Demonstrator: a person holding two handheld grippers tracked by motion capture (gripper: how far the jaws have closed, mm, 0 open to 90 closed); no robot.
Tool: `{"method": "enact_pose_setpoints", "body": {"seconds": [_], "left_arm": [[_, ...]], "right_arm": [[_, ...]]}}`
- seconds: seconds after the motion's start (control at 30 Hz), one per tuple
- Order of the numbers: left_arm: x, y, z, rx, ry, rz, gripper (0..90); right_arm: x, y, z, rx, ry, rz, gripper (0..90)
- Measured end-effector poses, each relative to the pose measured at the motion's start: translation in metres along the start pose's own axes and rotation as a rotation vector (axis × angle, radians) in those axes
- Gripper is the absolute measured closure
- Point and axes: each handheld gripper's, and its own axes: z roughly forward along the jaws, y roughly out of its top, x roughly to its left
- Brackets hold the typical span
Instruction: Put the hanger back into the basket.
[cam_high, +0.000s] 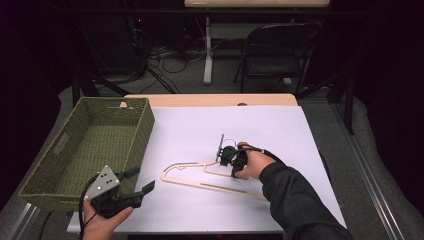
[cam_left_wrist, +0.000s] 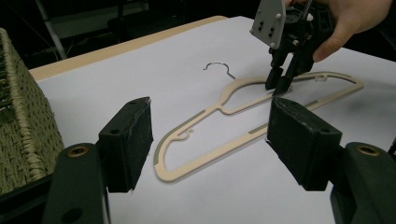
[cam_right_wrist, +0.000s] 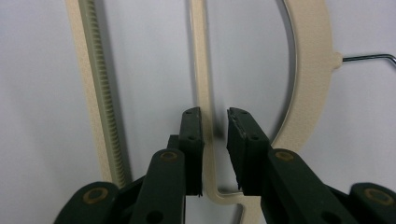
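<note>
A cream plastic clothes hanger (cam_high: 210, 179) is lying flat on the white sheet covering the worktop (cam_high: 200, 130), near its middle, its wire hook (cam_left_wrist: 219, 68) pointing toward the far edge. The right hand-held gripper (cam_left_wrist: 279, 84) is pointing down over a thin inner bar of the hanger, its jaws straddling that bar with a small gap on each side, not yet pressing. The left hand-held gripper (cam_high: 141, 187) is waiting released near the front edge, jaws wide apart, beside a green woven basket (cam_high: 60, 145). The bar is slim and lying flush on the sheet, so the jaws may be liable to slip off or pinch the sheet. Open room is lying all around the hanger; the basket wall is bounding the left.
</note>
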Motion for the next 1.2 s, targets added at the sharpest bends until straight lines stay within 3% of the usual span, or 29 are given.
{"method": "enact_pose_setpoints", "body": {"seconds": [0.67, 1.2], "left_arm": [[0.0003, -0.0004, 0.0008, 0.004, -0.003, 0.003, 31.8], [-0.0004, -0.0008, 0.0024, 0.002, -0.005, 0.001, 31.8]], "right_arm": [[0.0015, -0.0012, 0.0057, 0.027, 0.033, -0.01, 83.9], [0.0048, -0.0017, 0.003, 0.029, 0.034, -0.049, 85.5]]}}
